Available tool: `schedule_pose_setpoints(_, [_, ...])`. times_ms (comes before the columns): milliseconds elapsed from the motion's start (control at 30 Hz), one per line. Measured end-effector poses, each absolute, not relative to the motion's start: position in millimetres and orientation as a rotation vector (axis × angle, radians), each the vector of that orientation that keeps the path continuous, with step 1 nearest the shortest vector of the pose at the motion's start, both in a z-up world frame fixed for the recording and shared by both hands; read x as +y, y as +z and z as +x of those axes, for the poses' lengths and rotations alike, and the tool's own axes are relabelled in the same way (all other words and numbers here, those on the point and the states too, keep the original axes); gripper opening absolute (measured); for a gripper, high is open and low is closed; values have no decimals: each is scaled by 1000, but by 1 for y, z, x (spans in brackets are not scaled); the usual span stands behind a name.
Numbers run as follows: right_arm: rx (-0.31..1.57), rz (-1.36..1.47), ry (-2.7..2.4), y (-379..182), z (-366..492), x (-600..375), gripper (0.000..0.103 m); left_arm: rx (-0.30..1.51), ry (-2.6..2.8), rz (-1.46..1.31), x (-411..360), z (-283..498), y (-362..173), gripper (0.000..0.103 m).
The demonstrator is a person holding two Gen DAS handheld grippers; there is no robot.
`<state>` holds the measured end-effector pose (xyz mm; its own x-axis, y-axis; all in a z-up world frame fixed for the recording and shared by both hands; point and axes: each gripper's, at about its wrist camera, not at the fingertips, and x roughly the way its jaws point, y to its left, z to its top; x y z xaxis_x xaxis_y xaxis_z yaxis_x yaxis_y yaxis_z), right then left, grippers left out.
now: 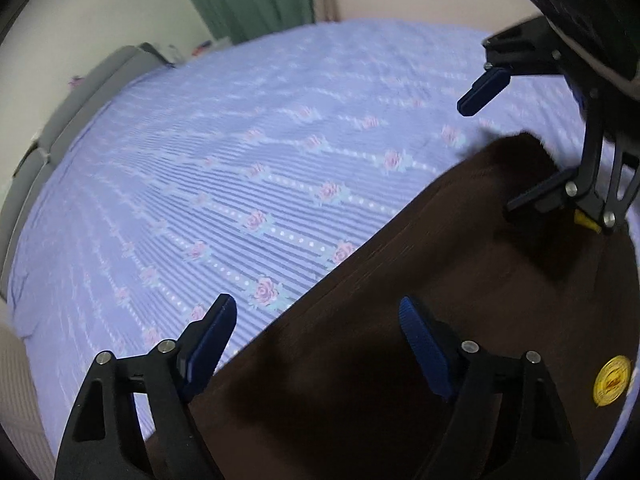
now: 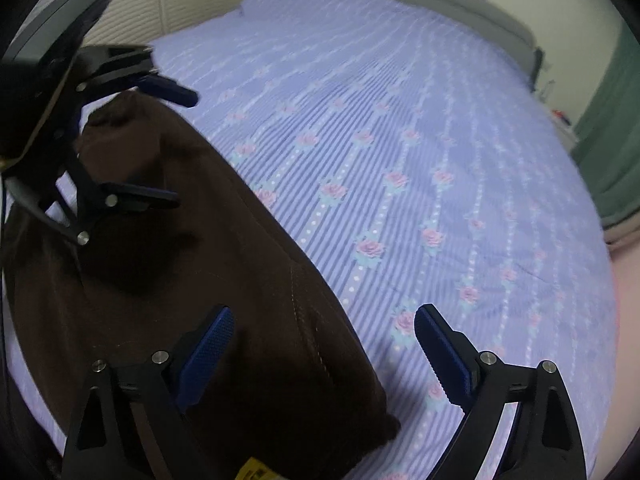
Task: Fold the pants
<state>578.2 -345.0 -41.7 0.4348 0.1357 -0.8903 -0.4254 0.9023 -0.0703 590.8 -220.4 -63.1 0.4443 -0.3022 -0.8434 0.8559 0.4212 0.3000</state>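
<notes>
Presumably laid flat for folding, the dark brown fabric pants [image 1: 400, 360] rest as a long band on the lilac striped, rose-printed bedsheet [image 1: 240, 160] of the bed. Left gripper [image 1: 320, 344] and right gripper [image 2: 324, 348] hover low over opposite ends of the garment, facing each other, jaws spread wide and holding nothing.

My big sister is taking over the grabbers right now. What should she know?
Left gripper: open, holding nothing, over the near edge of the pants.
Right gripper: open, empty, above the pants' corner.
The dark brown pants lie as a long, flat strip on the purple flowered bedsheet.
Done: they look folded lengthwise already, though I can't be sure.
Left: probably grab the ends and fold the strip shorter.
</notes>
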Motion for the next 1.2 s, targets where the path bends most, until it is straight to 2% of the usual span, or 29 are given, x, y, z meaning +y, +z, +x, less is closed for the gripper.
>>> schedule_pose_setpoints(67, [1120,-312,383,-51,589,-344,75,812,-840,845,-224,600,-73,82])
schedule_pose_setpoints(200, [1166,-333,435,-60,600,-341,63,869,-859,838,-226,617,-91,80])
schedule_pose_setpoints(333, [1205,-333,479,-68,602,-336,37,942,-929,768,-227,622,-106,49])
schedule_pose_setpoints(367, [1205,-330,488,-70,600,-334,27,937,-934,760,-226,620,-106,40])
schedule_pose_setpoints(400, [1202,-321,501,-70,598,-333,22,928,-942,754,-225,616,-105,35])
schedule_pose_setpoints(433, [1194,-319,503,-69,596,-333,19,917,-941,761,-224,613,-103,26])
schedule_pose_setpoints(467, [1182,-320,499,-68,593,-332,17,909,-940,767,-222,609,-100,20])
schedule_pose_setpoints(567, [1143,-322,492,-61,582,-330,15,884,-949,773,-214,598,-88,15])
schedule_pose_setpoints(833, [958,-436,443,-10,526,-312,13,757,-904,773,-192,548,-34,14])
schedule_pose_setpoints(1033, [802,-564,416,33,449,-289,13,658,-867,752,-165,486,10,14])
schedule_pose_setpoints(1200, [696,-673,407,48,387,-264,13,654,-828,688,-147,438,25,13])
